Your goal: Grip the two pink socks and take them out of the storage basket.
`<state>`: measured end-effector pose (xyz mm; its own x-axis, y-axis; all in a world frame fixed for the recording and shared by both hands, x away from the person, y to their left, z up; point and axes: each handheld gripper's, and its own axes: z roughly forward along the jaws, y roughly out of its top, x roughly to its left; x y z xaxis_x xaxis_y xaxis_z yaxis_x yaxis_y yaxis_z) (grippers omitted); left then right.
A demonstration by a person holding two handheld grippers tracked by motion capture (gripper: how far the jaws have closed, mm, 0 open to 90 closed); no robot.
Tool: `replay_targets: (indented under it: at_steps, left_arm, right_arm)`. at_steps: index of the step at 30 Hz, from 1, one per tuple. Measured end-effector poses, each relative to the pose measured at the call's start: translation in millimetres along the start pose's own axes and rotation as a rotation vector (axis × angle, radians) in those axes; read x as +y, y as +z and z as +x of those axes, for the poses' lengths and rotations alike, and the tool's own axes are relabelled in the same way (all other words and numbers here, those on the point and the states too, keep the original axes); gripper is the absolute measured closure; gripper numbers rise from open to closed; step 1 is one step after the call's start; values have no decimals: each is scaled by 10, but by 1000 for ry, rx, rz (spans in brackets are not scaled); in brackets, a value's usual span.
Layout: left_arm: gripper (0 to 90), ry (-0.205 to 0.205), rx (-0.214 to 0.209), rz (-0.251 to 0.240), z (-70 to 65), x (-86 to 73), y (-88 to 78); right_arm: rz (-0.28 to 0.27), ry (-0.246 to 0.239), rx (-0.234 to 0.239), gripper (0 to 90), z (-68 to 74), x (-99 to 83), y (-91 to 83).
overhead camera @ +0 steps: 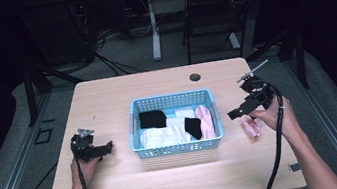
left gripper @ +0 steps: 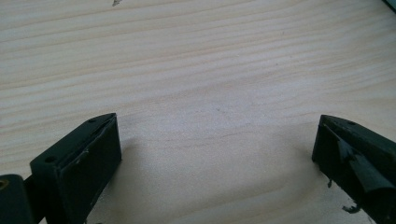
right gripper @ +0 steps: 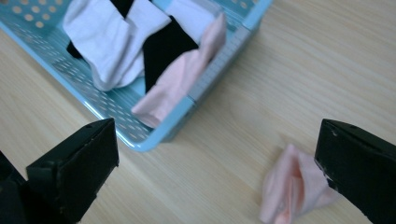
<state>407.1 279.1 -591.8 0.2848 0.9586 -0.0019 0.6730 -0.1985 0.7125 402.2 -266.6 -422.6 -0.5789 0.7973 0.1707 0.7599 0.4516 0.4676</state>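
A light blue perforated basket (overhead camera: 172, 97) stands mid-table, its near corner (right gripper: 154, 135) in the right gripper view. It holds black socks (overhead camera: 152, 119), white socks (overhead camera: 160, 136) and a pink sock (overhead camera: 205, 119) draped along its right wall (right gripper: 182, 79). Another pink sock (overhead camera: 251, 125) lies crumpled on the table right of the basket (right gripper: 289, 186). My right gripper (overhead camera: 238, 104) hangs open above that sock (right gripper: 217, 144), nothing between its jaws. At the left, my left gripper (overhead camera: 106, 150) rests open over bare wood (left gripper: 217, 140).
The wooden table (overhead camera: 106, 98) has a round cable hole (overhead camera: 194, 77) near its far edge. Behind the table stand a chair (overhead camera: 212, 12) and a desk leg (overhead camera: 154, 31). Cables trail from both grippers toward the near edge.
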Motion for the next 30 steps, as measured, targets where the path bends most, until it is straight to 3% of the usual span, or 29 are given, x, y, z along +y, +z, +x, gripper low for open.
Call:
replay_targets:
  at_steps: [7, 15, 23, 25, 27, 28, 30]
  left_arm:
    - [11, 0, 0, 0, 0, 0, 0]
    - [11, 0, 0, 0, 0, 0, 0]
    - [11, 0, -1, 0, 1, 0, 0]
    - [11, 0, -1, 0, 1, 0, 1]
    - [11, 0, 0, -1, 0, 0, 2]
    - [11, 0, -1, 1, 1, 0, 0]
    - [11, 0, -1, 1, 1, 0, 0]
  right_arm:
    - [4, -59, 33, 0, 228, 227, 64]
    - [32, -126, 80, 14, 494, 472, 304]
    - [79, -165, 95, 136, 614, 622, 597]
    - [110, -186, 79, 143, 625, 667, 686]
    - [123, -178, 84, 153, 632, 684, 783]
    - [152, -185, 61, 170, 626, 702, 882]
    - [159, -181, 60, 179, 619, 706, 915]
